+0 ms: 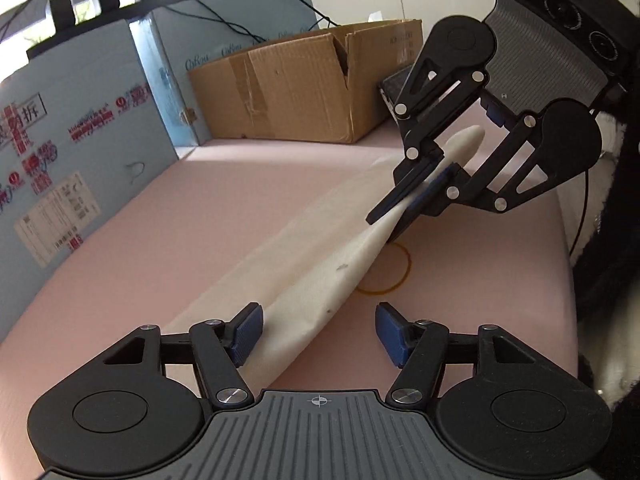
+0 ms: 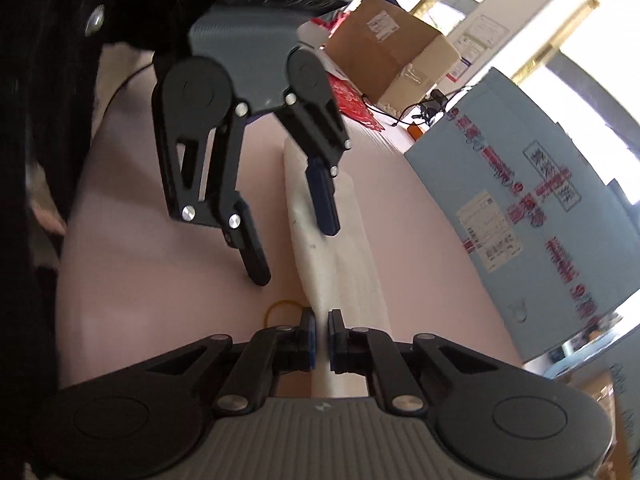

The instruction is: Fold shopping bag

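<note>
Between right tongs [image 2: 320, 340], bag's edge [image 2: 320, 280]

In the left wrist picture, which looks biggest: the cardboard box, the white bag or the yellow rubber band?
As they look there:
1. white bag
2. cardboard box, farther off, so the top two are unsure
3. yellow rubber band, plainly smallest
</note>
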Motion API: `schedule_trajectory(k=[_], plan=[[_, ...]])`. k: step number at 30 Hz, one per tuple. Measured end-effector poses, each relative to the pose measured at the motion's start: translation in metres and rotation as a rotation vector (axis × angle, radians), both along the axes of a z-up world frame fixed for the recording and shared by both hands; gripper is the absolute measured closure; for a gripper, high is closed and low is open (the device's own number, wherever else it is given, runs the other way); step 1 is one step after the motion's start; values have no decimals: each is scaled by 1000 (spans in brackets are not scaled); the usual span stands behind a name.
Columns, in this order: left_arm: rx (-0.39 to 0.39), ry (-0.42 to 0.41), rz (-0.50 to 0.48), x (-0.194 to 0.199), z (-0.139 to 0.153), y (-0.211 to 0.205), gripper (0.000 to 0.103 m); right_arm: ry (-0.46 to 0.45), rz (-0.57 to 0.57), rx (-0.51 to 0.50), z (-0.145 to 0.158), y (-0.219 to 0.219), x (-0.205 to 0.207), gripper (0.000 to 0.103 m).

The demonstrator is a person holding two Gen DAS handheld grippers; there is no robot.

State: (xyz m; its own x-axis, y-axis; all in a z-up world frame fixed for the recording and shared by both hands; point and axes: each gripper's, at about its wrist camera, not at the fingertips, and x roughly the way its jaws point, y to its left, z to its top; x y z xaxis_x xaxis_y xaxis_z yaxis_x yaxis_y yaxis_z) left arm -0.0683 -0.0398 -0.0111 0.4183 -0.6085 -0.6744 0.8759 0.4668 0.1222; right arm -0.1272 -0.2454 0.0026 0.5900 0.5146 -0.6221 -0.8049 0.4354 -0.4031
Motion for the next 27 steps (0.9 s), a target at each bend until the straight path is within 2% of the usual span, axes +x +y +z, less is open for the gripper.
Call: schedule_trajectory(k=[1, 3, 6, 9, 10, 13, 16, 17, 19, 22, 24, 27], plan=[[-18, 43, 5, 7, 1, 5, 63, 57, -28, 40, 2, -7, 8, 96], [-65, 138, 39, 26, 0, 19, 65, 171, -90, 117, 3, -20, 24, 96], [-182, 292, 97, 54, -3, 44, 67, 403, -208, 318, 0, -56, 56, 95], [-302, 440, 147, 76, -11, 67, 70, 560, -286, 487, -8, -86, 76, 91], [-342, 480, 164, 81, -14, 74, 71, 587, -306, 525, -12, -94, 77, 87], [-421, 533, 211, 84, -22, 89, 78, 621, -384, 609, -14, -117, 82, 79], [-457, 553, 239, 84, -25, 99, 81, 615, -420, 593, -12, -128, 78, 73], [-463, 557, 247, 84, -25, 102, 82, 626, -415, 583, -11, -129, 77, 75], [-472, 564, 267, 83, -25, 109, 83, 653, -384, 572, -7, -126, 75, 85], [-498, 586, 303, 90, -27, 119, 83, 671, -331, 578, 1, -117, 75, 87], [-513, 596, 321, 94, -29, 124, 83, 677, -393, 589, 0, -118, 81, 87], [-512, 588, 327, 96, -29, 123, 83, 714, -548, 634, -8, -130, 95, 86]])
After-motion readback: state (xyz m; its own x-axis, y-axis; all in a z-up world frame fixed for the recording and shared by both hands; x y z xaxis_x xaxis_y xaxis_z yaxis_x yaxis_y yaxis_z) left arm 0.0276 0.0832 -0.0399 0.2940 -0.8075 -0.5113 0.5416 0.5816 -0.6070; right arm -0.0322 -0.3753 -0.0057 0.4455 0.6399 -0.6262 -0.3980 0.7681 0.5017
